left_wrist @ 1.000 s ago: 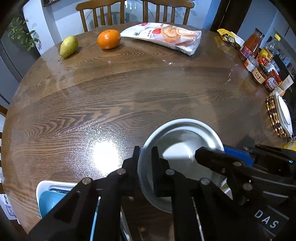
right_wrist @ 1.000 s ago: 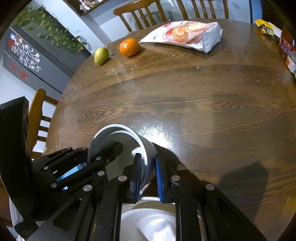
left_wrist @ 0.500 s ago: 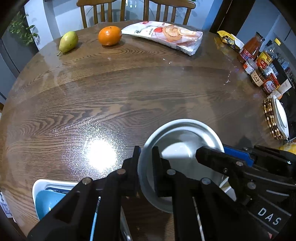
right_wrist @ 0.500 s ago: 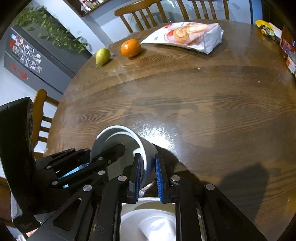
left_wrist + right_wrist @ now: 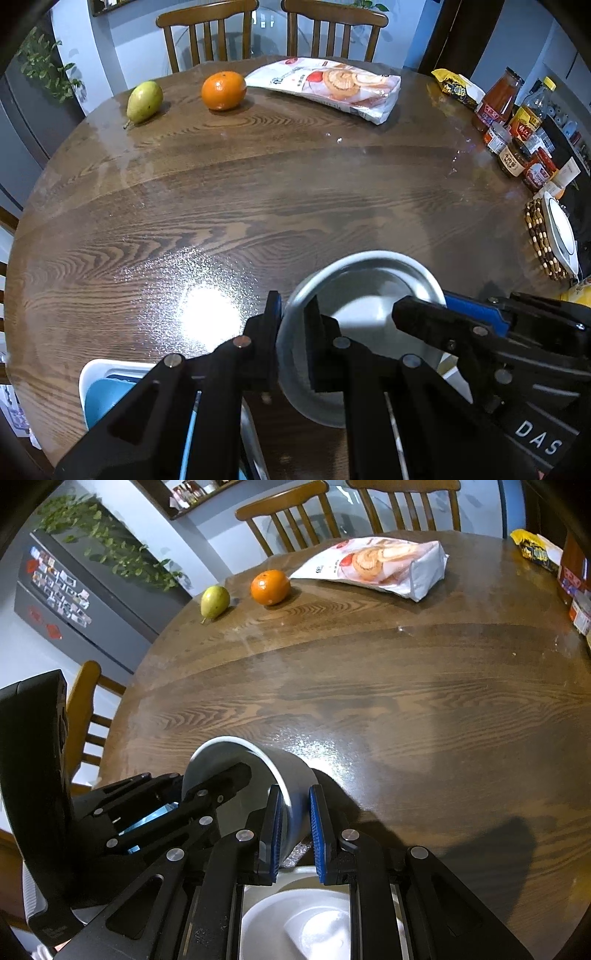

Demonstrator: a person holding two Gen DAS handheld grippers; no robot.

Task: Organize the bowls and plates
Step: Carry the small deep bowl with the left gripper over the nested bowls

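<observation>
Both grippers clamp 1 grey bowl, tilted, lifted over the near edge of the round table. Left gripper pinches its left rim, right gripper pinches the right wall. White bowl sits below the right gripper. Pear, orange, snack bag lie along the far edge; jars at the right edge.

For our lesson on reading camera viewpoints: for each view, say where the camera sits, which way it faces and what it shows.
Left wrist: rides the left hand-held gripper, facing down across the table; it is shut on the bowl rim.
Right wrist: rides the right hand-held gripper, same heading, shut on the opposite rim.
Shared: bowl, pear, orange, snack bag, each other's gripper.
</observation>
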